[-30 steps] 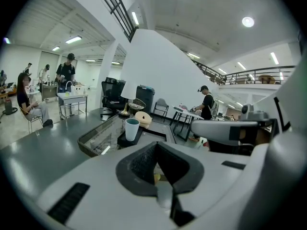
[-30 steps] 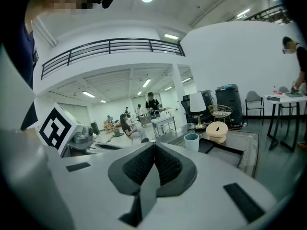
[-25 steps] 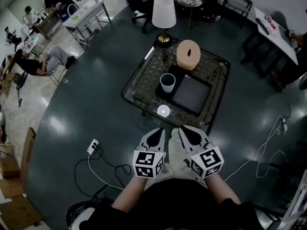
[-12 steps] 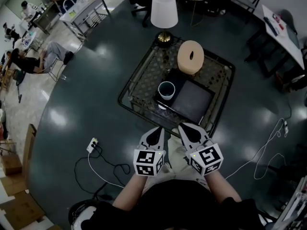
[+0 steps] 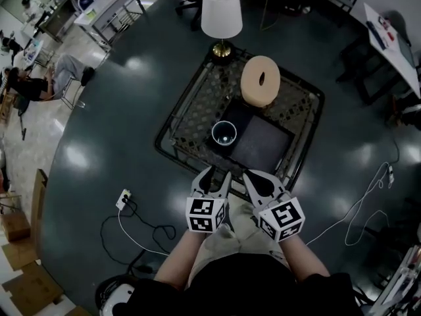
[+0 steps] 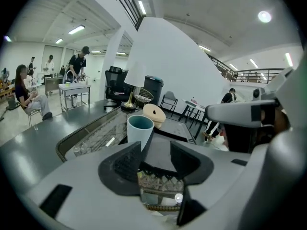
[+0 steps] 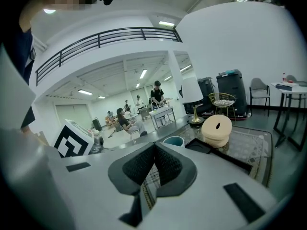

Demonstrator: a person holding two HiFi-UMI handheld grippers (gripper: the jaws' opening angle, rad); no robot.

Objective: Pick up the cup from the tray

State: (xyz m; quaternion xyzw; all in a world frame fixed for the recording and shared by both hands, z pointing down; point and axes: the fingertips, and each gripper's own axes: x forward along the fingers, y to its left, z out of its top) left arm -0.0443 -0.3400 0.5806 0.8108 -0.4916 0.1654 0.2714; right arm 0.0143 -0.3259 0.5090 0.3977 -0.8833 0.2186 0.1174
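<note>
A white cup with a teal inside [image 5: 223, 133] stands upright at the near-left corner of a dark square tray [image 5: 262, 142], close to the tray's edge, on a low glass-topped surface with a woven rim [image 5: 200, 107]. The left gripper [image 5: 217, 176] hangs just short of the surface's near edge. Its jaws are opening and nothing is between them. In the left gripper view the cup [image 6: 140, 131] rises beyond the left gripper [image 6: 154, 150], in line with the left-hand jaw and apart from it. Beside it, the right gripper [image 5: 255, 180] has its jaws pressed together on nothing, and in the right gripper view the cup [image 7: 173, 141] shows just past the right gripper [image 7: 154, 150].

A round beige box with a slot in its top [image 5: 260, 81] sits at the tray's far corner. A brass lamp with a white shade [image 5: 221, 10] stands at the surface's far corner.

Glossy dark floor [image 5: 105, 130] lies open on every side. A white power strip with its cable [image 5: 123, 199] lies on the floor to the left. Black-and-white square markers [image 5: 206, 216] cover the cube on each gripper.
</note>
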